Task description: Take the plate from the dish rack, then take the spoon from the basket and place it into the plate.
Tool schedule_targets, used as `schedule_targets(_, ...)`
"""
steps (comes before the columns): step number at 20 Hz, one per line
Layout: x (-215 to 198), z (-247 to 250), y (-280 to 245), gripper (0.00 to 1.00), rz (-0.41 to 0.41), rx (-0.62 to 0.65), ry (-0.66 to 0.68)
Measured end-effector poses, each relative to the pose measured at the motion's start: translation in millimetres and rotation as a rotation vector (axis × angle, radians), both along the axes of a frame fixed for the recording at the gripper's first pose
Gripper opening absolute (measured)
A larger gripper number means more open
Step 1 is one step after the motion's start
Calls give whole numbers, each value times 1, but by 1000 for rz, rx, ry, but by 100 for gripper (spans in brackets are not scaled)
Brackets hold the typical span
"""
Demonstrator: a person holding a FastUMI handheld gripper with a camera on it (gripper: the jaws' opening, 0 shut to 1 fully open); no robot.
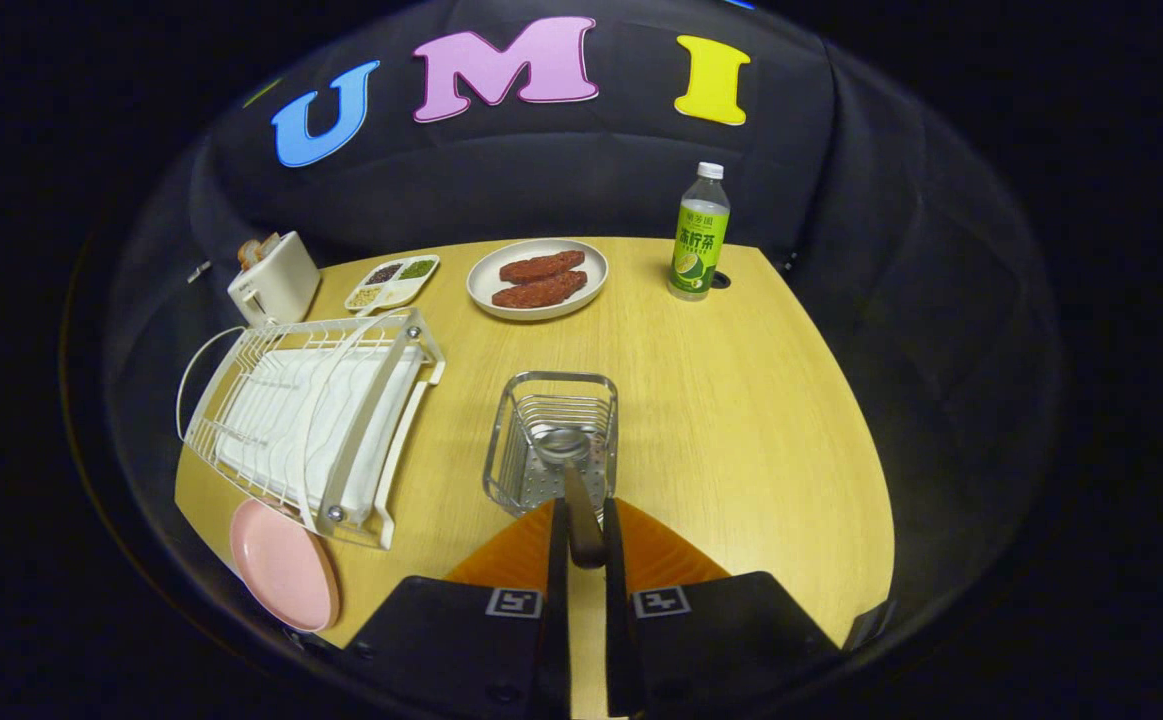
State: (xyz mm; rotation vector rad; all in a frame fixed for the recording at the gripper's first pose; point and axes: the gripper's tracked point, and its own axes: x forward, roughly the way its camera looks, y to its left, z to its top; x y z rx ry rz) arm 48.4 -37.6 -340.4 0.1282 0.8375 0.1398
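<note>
Two plates, one spoon, one bottle

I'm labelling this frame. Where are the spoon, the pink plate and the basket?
spoon (581,515): gripper view, on its handle, clamped between the fingers.
pink plate (281,565): gripper view, middle of its face.
basket (501,440): gripper view, on its left wire wall.

1. The gripper has its two fingers drawn close together, pressing on the handle of a metal spoon.
2. The spoon's bowl lies in a square wire-mesh metal basket just ahead of the fingers on the light wooden table.
3. A white wire dish rack stands beside the basket, with a round pink plate at its near corner.
4. Beyond them stand a cream toaster, a divided snack tray, a white plate of reddish-brown patties and a green-labelled drink bottle.
</note>
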Motion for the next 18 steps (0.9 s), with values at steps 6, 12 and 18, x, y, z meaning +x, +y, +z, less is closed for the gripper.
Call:
schedule_targets(6, 7, 17, -1, 13, -59, 14, -52)
schedule_targets(12, 21, 50, -11, 11, -111, 38, -120)
schedule_targets(18, 24, 109, -9, 11, -125, 68, -207)
